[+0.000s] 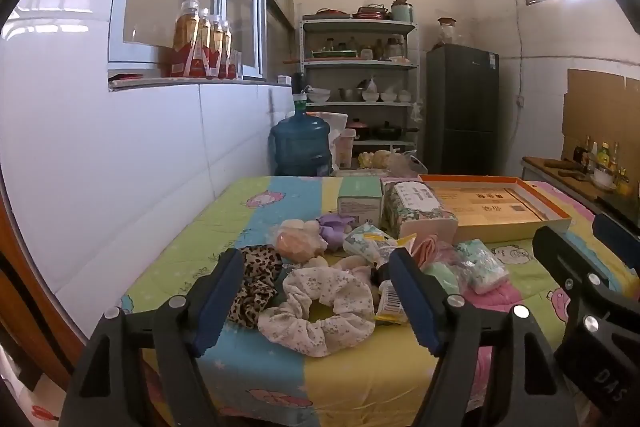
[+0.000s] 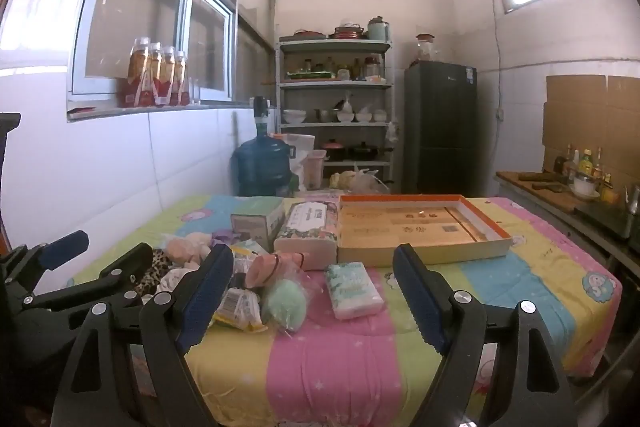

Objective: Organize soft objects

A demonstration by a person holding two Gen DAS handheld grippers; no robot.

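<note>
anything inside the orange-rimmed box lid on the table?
The orange-rimmed box lid looks empty: only its printed tan floor shows, with one tiny speck I can't identify. Its near wall hides a strip of the floor.

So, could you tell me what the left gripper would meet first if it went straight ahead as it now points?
Most likely the floral scrunchie, which lies on the bedspread between the open left gripper fingers; depth is hard to judge.

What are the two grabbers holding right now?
Nothing. The left gripper is open above the white scrunchie, not touching it. The right gripper is open too, with nothing pinched.
</note>
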